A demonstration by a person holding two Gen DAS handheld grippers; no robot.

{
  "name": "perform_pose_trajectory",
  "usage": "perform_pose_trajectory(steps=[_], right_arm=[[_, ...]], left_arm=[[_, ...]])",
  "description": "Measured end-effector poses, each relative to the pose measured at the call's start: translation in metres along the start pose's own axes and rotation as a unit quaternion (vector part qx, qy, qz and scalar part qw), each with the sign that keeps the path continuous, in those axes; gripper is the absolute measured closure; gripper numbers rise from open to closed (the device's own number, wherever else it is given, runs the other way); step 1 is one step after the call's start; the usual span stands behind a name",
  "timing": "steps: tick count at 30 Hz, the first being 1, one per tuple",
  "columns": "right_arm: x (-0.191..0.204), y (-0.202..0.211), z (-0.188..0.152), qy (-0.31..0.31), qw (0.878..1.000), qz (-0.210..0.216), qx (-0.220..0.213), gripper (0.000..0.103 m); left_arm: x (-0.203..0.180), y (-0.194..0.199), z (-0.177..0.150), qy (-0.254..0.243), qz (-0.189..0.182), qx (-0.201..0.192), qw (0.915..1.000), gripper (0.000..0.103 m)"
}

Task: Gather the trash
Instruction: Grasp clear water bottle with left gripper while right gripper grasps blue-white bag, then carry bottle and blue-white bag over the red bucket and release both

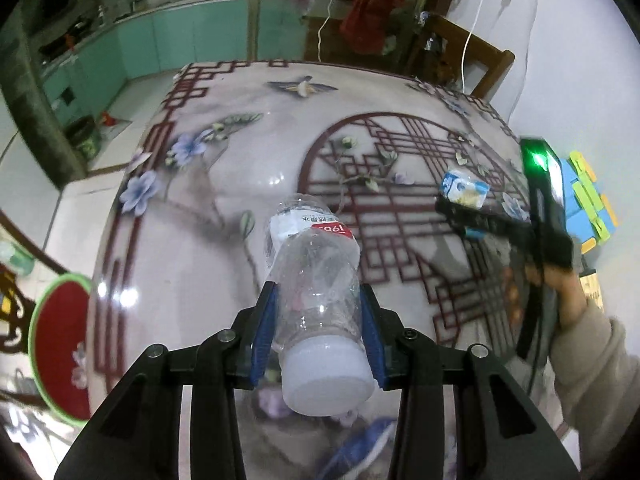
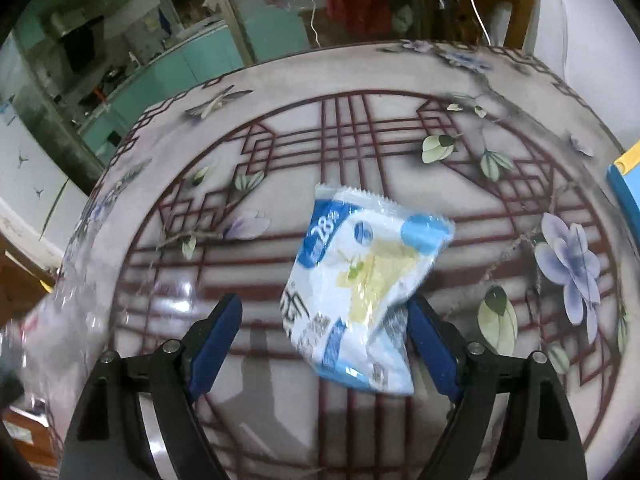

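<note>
A crumpled clear plastic bottle with a white cap and a red-and-white label is clamped between the blue pads of my left gripper, held above the patterned table. A white-and-blue snack wrapper sits between the fingers of my right gripper, which stands wide open. The wrapper's edge leans against the right finger and is well clear of the left one. In the left wrist view the right gripper is at the table's right side, with the wrapper at its tips.
A red stool with a green rim stands left of the table. A blue, yellow and green object lies at the right edge, beside a person's sleeve. A wooden chair stands behind the table.
</note>
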State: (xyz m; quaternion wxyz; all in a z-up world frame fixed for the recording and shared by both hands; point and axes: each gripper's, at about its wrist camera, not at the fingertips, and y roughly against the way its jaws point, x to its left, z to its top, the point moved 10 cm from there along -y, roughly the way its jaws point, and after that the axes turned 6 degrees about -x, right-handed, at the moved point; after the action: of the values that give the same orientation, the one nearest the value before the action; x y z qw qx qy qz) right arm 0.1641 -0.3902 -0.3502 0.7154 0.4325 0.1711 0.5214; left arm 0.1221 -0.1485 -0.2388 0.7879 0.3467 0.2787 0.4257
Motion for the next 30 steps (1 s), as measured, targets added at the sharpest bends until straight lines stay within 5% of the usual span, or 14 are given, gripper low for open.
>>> perform_pose_trajectory(steps=[2, 3, 4, 5, 8, 9, 30], right_arm=[[0.002, -0.004, 0.003, 0.012, 1.000, -0.015, 0.017, 0.019], [0.004, -0.006, 0.003, 0.015, 0.999, -0.018, 0.024, 0.027], [0.008, -0.006, 0.004, 0.019, 0.999, -0.014, 0.027, 0.041], [0.010, -0.005, 0.006, 0.027, 0.999, -0.013, 0.028, 0.067], [0.015, -0.004, 0.006, 0.014, 0.999, 0.006, 0.040, 0.077], [0.015, -0.001, 0.006, 0.009, 0.999, 0.010, 0.039, 0.094], [0.133, 0.141, -0.009, 0.072, 0.992, 0.097, -0.047, 0.095]], left_arm=[[0.004, 0.004, -0.005, 0.004, 0.002, 0.001, 1.0000, 0.065], [0.006, 0.006, -0.007, 0.007, 0.002, 0.002, 1.0000, 0.065], [0.010, 0.008, -0.010, 0.014, 0.002, 0.002, 0.9999, 0.065], [0.012, 0.011, -0.013, 0.017, 0.003, 0.002, 0.9998, 0.065], [0.025, 0.018, -0.022, 0.033, 0.005, 0.002, 0.9994, 0.065], [0.030, 0.019, -0.024, 0.038, 0.007, 0.003, 0.9992, 0.065], [0.087, 0.050, -0.036, 0.073, 0.009, -0.013, 0.9972, 0.065]])
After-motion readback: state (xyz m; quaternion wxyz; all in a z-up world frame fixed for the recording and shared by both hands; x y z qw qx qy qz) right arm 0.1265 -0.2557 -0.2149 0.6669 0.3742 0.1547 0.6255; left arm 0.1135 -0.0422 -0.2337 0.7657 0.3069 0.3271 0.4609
